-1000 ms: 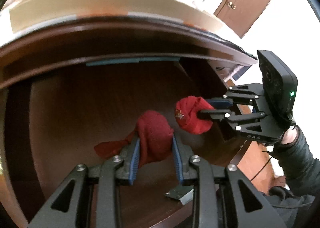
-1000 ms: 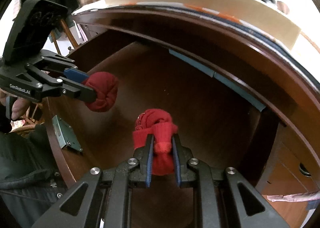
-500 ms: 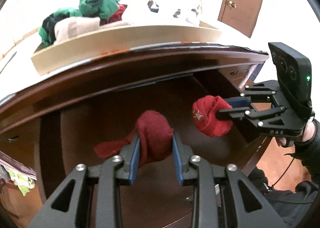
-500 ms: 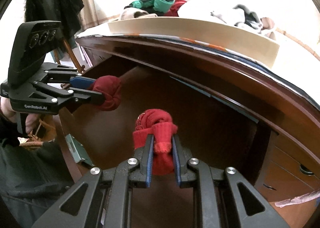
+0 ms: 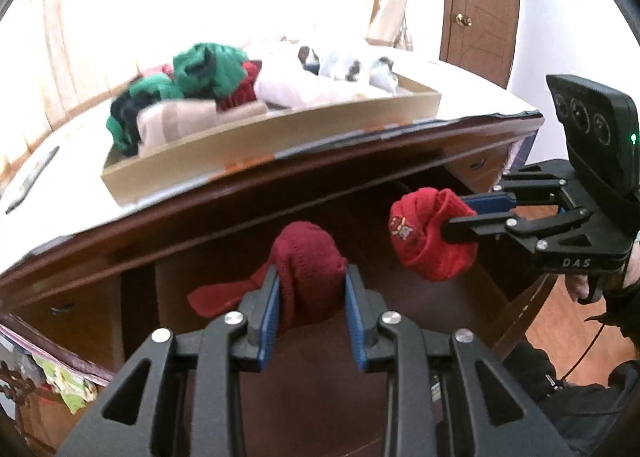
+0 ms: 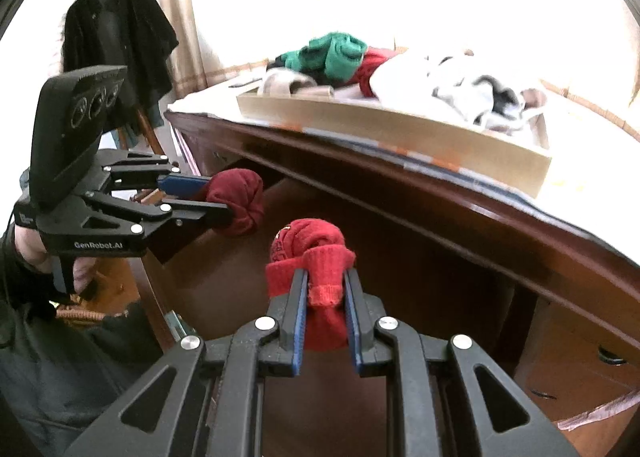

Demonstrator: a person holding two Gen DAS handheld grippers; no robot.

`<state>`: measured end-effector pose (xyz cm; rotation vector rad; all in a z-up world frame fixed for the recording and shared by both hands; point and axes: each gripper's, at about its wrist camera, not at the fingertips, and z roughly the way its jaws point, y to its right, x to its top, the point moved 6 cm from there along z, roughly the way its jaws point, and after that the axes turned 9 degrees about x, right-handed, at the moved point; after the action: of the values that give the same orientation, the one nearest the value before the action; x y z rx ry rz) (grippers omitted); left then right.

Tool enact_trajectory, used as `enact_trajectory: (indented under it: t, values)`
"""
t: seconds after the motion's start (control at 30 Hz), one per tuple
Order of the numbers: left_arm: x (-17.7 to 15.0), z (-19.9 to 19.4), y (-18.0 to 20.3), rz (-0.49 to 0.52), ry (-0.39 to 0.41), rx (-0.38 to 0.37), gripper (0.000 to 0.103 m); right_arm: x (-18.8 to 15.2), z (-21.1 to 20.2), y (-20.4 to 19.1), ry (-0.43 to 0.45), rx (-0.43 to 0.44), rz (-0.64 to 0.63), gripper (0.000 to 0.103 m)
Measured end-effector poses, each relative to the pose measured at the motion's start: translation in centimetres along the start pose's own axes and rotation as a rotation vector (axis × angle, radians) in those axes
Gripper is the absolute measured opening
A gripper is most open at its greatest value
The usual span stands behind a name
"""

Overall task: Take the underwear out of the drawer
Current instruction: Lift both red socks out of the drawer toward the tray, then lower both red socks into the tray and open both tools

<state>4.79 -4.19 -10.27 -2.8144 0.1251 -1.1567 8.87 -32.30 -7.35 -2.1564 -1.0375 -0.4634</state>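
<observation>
Two grippers, left (image 5: 312, 297) and right (image 6: 326, 297), each pinch rolled red underwear (image 5: 308, 273) (pads squeezing cloth).

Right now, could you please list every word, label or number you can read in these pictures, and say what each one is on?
"DAS" stands on the black body of the right gripper, in the left wrist view.
"GenRobot.AI" stands on the black body of the left gripper, in the right wrist view.
A small print on the bright red bundle is too blurred to read.
A tiny label on the left gripper's rear edge is too small to read.
</observation>
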Motion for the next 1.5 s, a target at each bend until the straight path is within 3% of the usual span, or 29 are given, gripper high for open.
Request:
enact_trajectory:
  t: [0.87, 1.5]
  values:
    - [4.3, -4.2, -2.9, -0.007, 0.193, 0.119, 0.028, 6.0, -2.2, -1.9, 0.188, -0.004, -0.033, 0.019]
    - [11.9, -6.1, -5.0, 0.058, 0.325, 0.178, 0.028, 13.3, -3.7, 0.6, 0.259, -0.072, -0.055, 0.019]
